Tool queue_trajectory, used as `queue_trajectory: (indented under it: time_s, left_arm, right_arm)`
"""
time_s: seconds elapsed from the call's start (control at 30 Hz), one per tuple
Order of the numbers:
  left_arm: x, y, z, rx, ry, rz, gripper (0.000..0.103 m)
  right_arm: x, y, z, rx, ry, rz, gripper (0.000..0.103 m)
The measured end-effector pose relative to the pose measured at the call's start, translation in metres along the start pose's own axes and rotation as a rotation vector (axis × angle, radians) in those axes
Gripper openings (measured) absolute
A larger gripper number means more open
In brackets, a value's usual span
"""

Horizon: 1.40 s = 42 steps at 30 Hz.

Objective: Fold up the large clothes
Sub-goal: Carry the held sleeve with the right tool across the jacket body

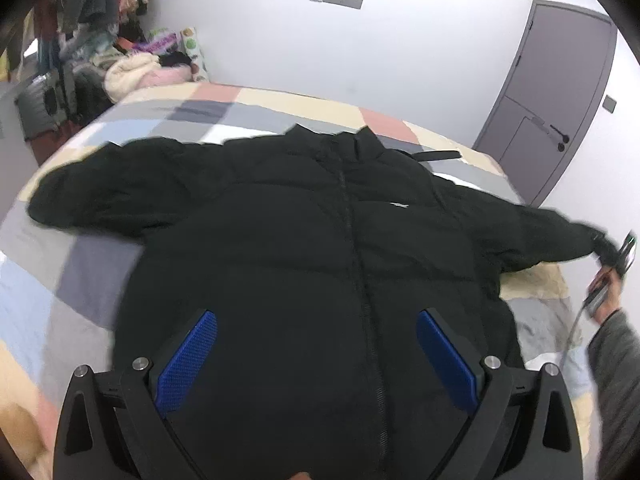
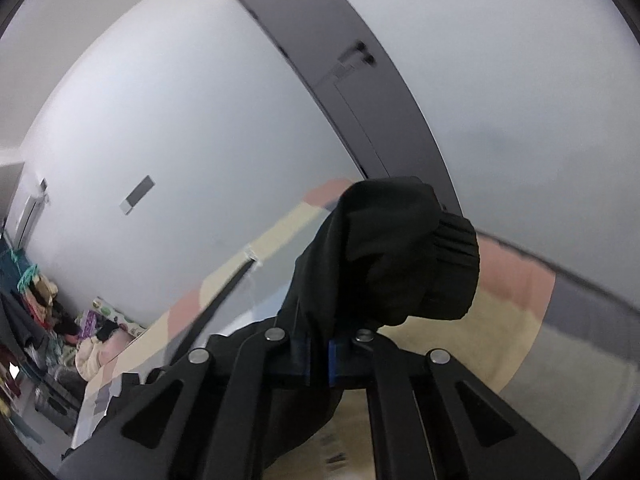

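Patchwork bedspread (image 1: pixel 100 264) under black jacket (image 1: pixel 320 260); white walls, grey door (image 1: pixel 552 92).

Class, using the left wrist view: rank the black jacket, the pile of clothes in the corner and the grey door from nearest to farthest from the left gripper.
1. Black jacket, directly beneath the open left gripper.
2. and 3. Pile of clothes, far left corner, and grey door, far right: both beyond the bed, too close to rank.

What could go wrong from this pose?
1. The right gripper pinches only the ribbed cuff of the jacket; the puffy sleeve could slip free when pulled across.
2. The left gripper hangs open over the jacket's hem, holding nothing, so the body may drag over the quilt.
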State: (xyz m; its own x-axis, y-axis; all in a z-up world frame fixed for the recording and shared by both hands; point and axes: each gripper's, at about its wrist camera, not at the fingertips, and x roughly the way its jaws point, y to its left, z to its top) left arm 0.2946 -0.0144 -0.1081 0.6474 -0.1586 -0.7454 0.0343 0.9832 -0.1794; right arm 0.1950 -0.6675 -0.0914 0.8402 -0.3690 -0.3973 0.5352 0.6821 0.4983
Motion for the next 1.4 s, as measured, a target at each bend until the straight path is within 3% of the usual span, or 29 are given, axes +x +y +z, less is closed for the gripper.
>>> queue_trajectory:
  time_s: [0.1,0.2,0.3,0.6,0.83,0.93,1.07,1.3,1.4]
  left_arm:
    - [-0.019,0.01,-0.005,0.03,-0.019,0.047,0.101]
    - [-0.038,0.025,-0.011,-0.008,-0.097,0.013,0.101]
    - [-0.044,0.036,-0.012,-0.027,-0.122,0.007,0.101]
    - [-0.068,0.093,-0.03,-0.065,-0.218,0.03,0.101]
    - [-0.081,0.132,-0.039,-0.094,-0.251,0.066,0.101]
    - [-0.086,0.149,-0.038,-0.119,-0.255,0.028,0.101]
    - [-0.091,0.162,-0.04,-0.117,-0.28,0.046,0.101]
    - [-0.084,0.18,-0.042,-0.126,-0.28,0.063,0.101]
    - [-0.078,0.188,-0.043,-0.134,-0.273,0.069,0.101]
  right_arm:
    - [-0.021,0.042,0.017,-0.061,-0.026,0.009,0.005]
    - [-0.04,0.091,0.029,-0.129,-0.053,0.034,0.005]
    - [-0.058,0.143,0.036,-0.177,-0.067,0.051,0.005]
    - [-0.102,0.284,0.005,-0.389,-0.118,0.131,0.005]
    - [-0.118,0.393,-0.067,-0.619,-0.112,0.227,0.005]
    - [-0.112,0.434,-0.11,-0.701,-0.075,0.27,0.005]
    - [-0.107,0.48,-0.168,-0.8,-0.019,0.322,0.005]
    - [-0.099,0.543,-0.277,-0.925,0.094,0.386,0.005]
    - [-0.087,0.551,-0.33,-0.968,0.166,0.393,0.005]
